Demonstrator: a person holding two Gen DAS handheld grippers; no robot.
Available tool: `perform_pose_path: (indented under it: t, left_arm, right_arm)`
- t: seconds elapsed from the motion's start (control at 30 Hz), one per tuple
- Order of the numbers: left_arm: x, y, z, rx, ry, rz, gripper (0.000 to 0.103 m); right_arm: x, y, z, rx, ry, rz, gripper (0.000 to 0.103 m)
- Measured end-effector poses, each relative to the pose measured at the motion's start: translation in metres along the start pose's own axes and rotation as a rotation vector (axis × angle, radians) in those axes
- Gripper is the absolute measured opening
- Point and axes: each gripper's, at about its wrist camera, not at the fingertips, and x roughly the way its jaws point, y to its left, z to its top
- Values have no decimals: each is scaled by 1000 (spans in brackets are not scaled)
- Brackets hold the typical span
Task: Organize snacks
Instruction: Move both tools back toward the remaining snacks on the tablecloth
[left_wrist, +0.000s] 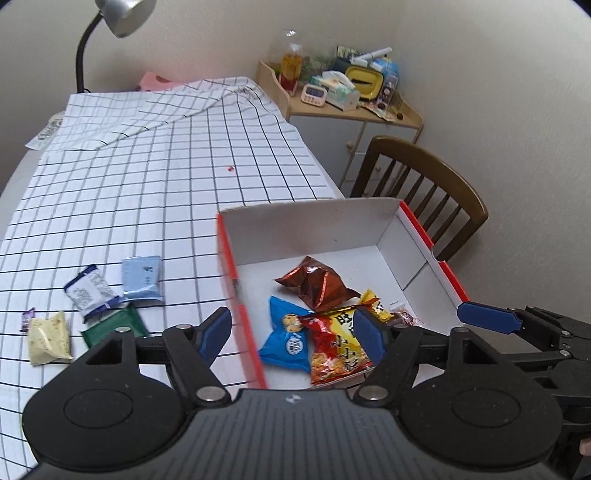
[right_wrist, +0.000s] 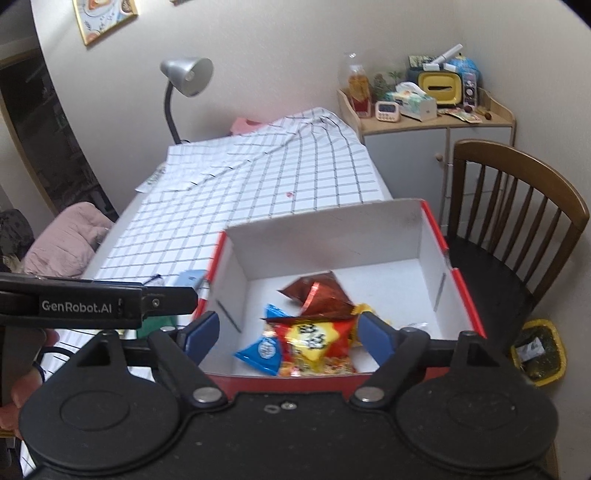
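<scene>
A white cardboard box with a red rim (left_wrist: 415, 240) (right_wrist: 436, 236) stands at the table's right edge. In it lie a brown packet (left_wrist: 314, 284) (right_wrist: 321, 291), a blue cookie packet (left_wrist: 286, 341) (right_wrist: 260, 350), a red-and-yellow packet (left_wrist: 338, 349) (right_wrist: 314, 338) and a yellow one (left_wrist: 373, 301). My left gripper (left_wrist: 293, 334) hangs open over the box's left wall, nothing between its pads. My right gripper (right_wrist: 287, 336) is open above the box's near side, empty. On the cloth left of the box lie light blue (left_wrist: 142, 278), white-blue (left_wrist: 90, 295), green (left_wrist: 114, 328) and cream (left_wrist: 48, 338) packets and a small purple sweet (left_wrist: 26, 319).
A checked cloth (left_wrist: 166, 177) covers the table, bunched at the far end by a grey desk lamp (right_wrist: 186, 75). A wooden chair (right_wrist: 517, 206) stands right of the box, a cluttered cabinet (right_wrist: 424, 122) behind it, a yellow bin (right_wrist: 541, 354) on the floor.
</scene>
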Motion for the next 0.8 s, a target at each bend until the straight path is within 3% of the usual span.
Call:
perform_pose_path:
  t: [0.53, 0.8]
  left_arm:
    - [-61, 85, -23, -35, -61, 8, 81]
    - [-86, 144, -39, -87, -87, 2, 93]
  right_arm:
    - [-4, 93, -10, -70, -45, 92, 93]
    - [9, 145, -22, -96, -53, 141, 103]
